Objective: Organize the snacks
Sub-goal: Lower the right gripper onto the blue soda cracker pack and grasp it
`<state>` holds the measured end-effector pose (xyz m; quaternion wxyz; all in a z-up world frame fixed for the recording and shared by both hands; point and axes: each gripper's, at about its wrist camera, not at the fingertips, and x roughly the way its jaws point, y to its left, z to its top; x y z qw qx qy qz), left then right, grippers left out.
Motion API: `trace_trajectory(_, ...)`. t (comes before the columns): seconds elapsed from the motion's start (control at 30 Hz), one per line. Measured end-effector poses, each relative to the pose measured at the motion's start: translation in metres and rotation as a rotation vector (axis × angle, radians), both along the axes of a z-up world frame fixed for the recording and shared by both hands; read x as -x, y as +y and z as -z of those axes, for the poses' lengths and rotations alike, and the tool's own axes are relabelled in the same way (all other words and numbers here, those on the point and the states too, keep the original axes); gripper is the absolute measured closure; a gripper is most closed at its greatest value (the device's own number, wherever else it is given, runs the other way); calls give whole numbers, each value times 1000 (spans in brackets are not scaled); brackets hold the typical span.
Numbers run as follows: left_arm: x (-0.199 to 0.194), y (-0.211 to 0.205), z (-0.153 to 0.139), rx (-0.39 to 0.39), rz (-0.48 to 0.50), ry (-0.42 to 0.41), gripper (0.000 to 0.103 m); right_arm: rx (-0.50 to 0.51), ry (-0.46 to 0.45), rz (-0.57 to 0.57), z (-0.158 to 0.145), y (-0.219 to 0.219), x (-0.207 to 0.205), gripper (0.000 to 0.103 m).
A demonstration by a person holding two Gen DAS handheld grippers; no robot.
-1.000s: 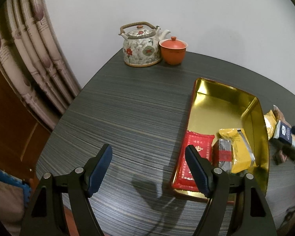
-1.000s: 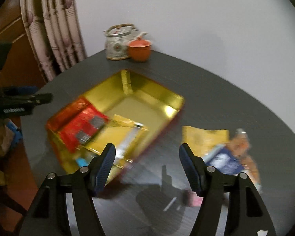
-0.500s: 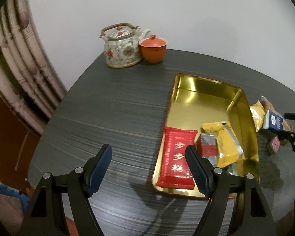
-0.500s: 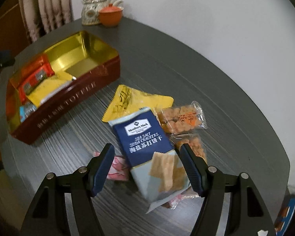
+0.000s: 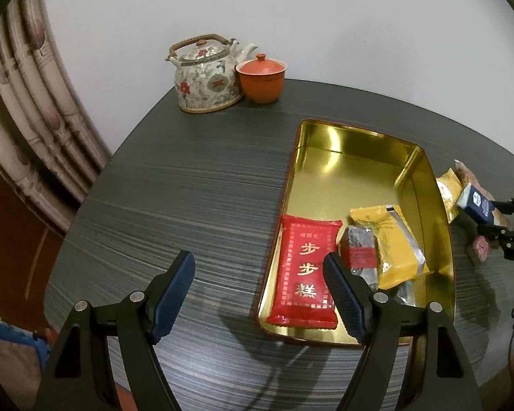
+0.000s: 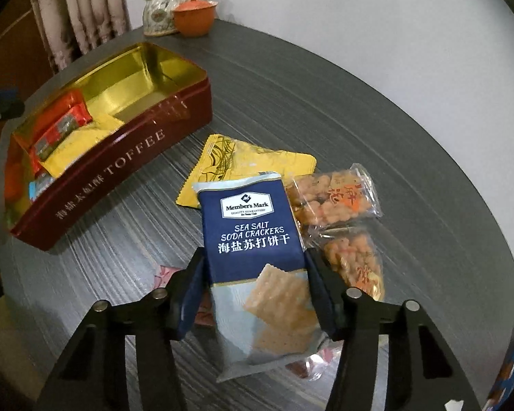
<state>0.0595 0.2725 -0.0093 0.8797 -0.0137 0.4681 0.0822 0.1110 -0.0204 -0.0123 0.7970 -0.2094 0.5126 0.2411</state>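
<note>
The dark striped table (image 6: 325,109) bears a toffee tin (image 6: 126,157), teapot (image 5: 205,75), lidded cup (image 5: 262,80) and loose snack packets (image 6: 257,167).

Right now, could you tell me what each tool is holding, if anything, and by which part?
The right tool has just closed on the blue soda cracker packet, pads against its two long sides near the lower half. The left tool is open and holds nothing.

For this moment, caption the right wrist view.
Right gripper closing on the soda cracker packet, toffee tin behind.
</note>
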Motion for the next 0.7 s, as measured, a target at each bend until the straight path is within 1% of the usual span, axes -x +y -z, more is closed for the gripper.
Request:
trace_trajectory(0.1,0,-5,0,-14,12,-1,26,-26,-11,38,-4,-6,7,56)
trace_trajectory(0.23,-1,-15,0,-14,34,-5,25,-55,-19,77,-7,-11,19,56)
trace_trajectory(0.37,3,-35,-7,-27,71,-19,25,-92,-53,126,-17,-26,36,56)
trace_trajectory(0.5,5,-65,-18,-47,153,-45,25,-110,-98,188,-28,-47,45,56)
trace_trajectory(0.57,4,-81,-22,-49,195,-52,25,-113,-116,236,-32,-64,48,56)
trace_trajectory(0.63,1,-104,-24,-46,248,-56,25,-119,-120,278,-32,-76,50,56)
trace_trajectory(0.7,-1,-123,-25,-45,278,-67,25,-116,-128,328,-32,-95,53,56)
